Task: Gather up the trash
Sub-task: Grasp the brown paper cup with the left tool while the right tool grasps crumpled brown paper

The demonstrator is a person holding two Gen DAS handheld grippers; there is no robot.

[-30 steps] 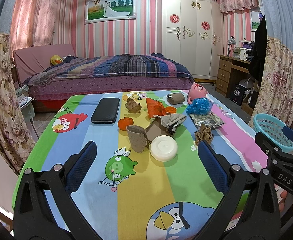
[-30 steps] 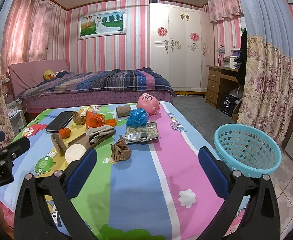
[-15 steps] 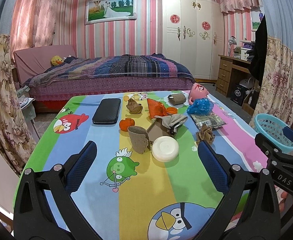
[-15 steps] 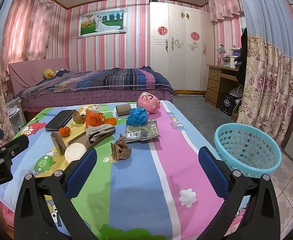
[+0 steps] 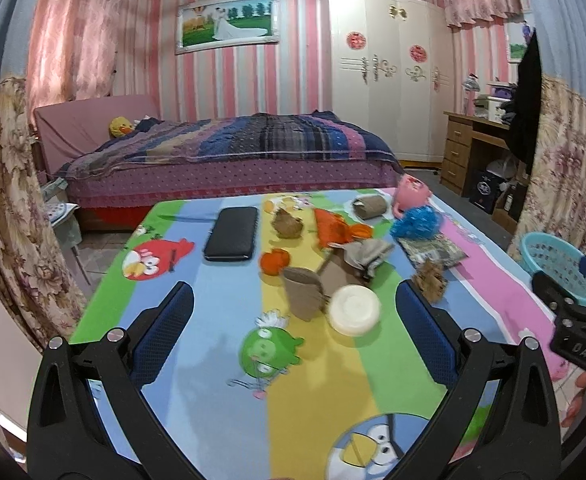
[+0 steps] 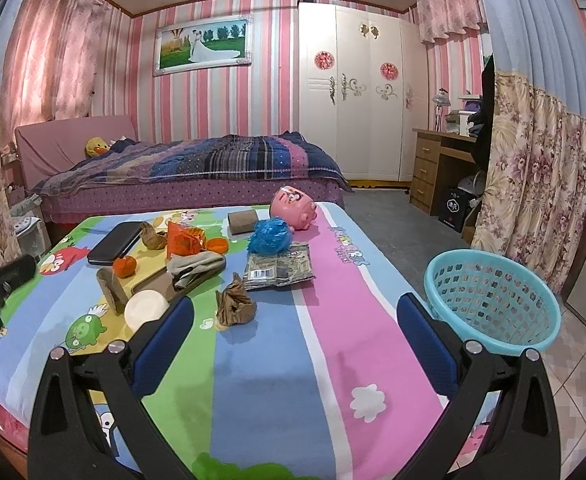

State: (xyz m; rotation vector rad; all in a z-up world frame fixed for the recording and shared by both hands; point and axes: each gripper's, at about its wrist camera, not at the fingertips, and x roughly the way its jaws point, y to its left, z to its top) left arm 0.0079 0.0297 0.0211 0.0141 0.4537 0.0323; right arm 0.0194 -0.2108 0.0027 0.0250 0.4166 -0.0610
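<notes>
Left claw point(image 5: 293, 320) slightly closer to table point(image 5: 221, 360)

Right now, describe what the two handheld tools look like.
Both match: the left tool and right tool have black angular plastic frames with silver screws and dark blue padded fingers. From the left view, the right tool's black body bears white lettering, seemingly "DAS".

1. 2 crumpled brown paper wads: 1 at centre frame point(image 6: 235, 307), 1 upper left point(image 6: 151, 237).
2. 1 white round lid point(image 6: 145, 309), lower left.
3. 1 black phone case point(image 6: 115, 242).
4. 1 blue plastic bag ball point(image 6: 269, 237).
5. 1 pink piggy bank point(image 6: 294, 208).
6. 1 turquoise basket point(image 6: 493, 300), right of frame.
7. 1 tangerine point(image 6: 124, 266).
8. 2 cardboard tubes: 1 by the lid point(image 6: 111, 289), 1 near the piggy bank point(image 6: 241, 220).
9. 1 flat foil packet point(image 6: 279, 267).
</notes>
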